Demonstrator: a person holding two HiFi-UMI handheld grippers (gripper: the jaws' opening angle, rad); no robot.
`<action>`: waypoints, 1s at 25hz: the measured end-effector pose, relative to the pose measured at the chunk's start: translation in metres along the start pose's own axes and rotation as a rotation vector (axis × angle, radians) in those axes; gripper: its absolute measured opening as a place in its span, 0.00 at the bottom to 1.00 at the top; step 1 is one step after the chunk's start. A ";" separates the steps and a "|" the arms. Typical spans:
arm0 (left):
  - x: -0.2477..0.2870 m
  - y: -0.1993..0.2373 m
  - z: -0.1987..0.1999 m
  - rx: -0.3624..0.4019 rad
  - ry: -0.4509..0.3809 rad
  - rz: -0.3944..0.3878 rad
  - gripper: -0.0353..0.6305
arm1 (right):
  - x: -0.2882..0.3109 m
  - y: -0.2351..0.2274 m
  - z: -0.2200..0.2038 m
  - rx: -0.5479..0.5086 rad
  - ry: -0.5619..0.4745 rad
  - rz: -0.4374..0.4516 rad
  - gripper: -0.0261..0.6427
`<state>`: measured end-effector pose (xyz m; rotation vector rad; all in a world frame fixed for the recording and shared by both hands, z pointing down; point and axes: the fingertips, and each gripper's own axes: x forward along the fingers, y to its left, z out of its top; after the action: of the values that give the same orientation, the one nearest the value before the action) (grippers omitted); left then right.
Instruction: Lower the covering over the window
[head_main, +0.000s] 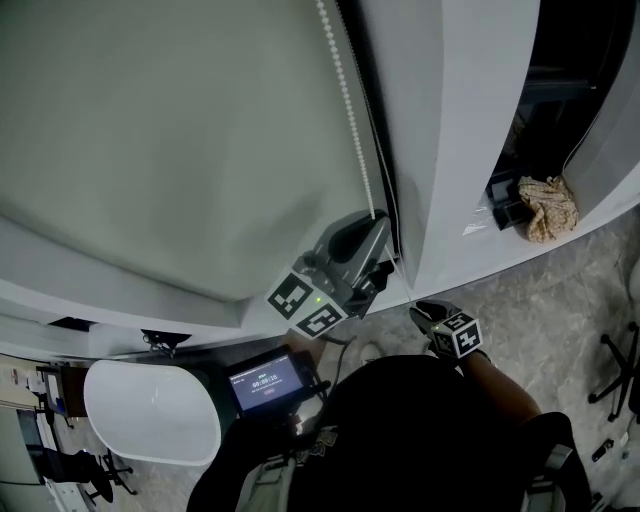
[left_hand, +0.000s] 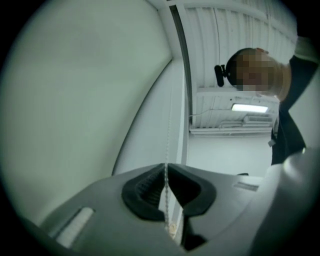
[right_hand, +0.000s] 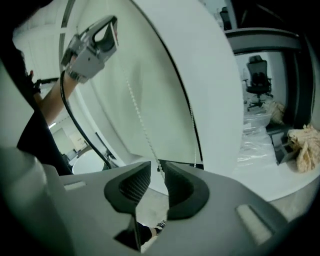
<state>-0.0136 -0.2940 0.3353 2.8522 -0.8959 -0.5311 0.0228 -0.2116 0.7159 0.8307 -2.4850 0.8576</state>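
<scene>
The left hand-held gripper (head_main: 378, 250) pinches the chain (head_main: 345, 100) up high. The right hand-held gripper (head_main: 428, 314) is open round it. Next, I think, left pulls down.

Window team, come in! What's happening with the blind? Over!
Left gripper shut on chain. Right gripper open, chain between its jaws, unpinched. Blind hangs low. Nothing blocking chain.

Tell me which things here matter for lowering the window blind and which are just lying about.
For the job:
- blind
- bead chain
- left tongs, shut on the chain
- right tongs, open, with the chain running between them

Lying about:
- crumpled cloth
- white table
- office chair
</scene>
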 end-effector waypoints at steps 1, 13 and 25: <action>-0.005 0.005 -0.012 0.002 0.025 0.040 0.08 | -0.007 -0.003 0.005 0.029 -0.032 0.007 0.16; -0.091 0.003 -0.147 -0.102 0.172 0.480 0.10 | -0.065 0.014 0.054 -0.018 -0.124 0.220 0.15; -0.197 -0.044 -0.177 -0.204 0.204 0.679 0.10 | -0.056 0.098 0.052 -0.022 -0.097 0.401 0.15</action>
<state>-0.0771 -0.1460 0.5503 2.1713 -1.5501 -0.2243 -0.0061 -0.1608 0.6066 0.3753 -2.7923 0.9330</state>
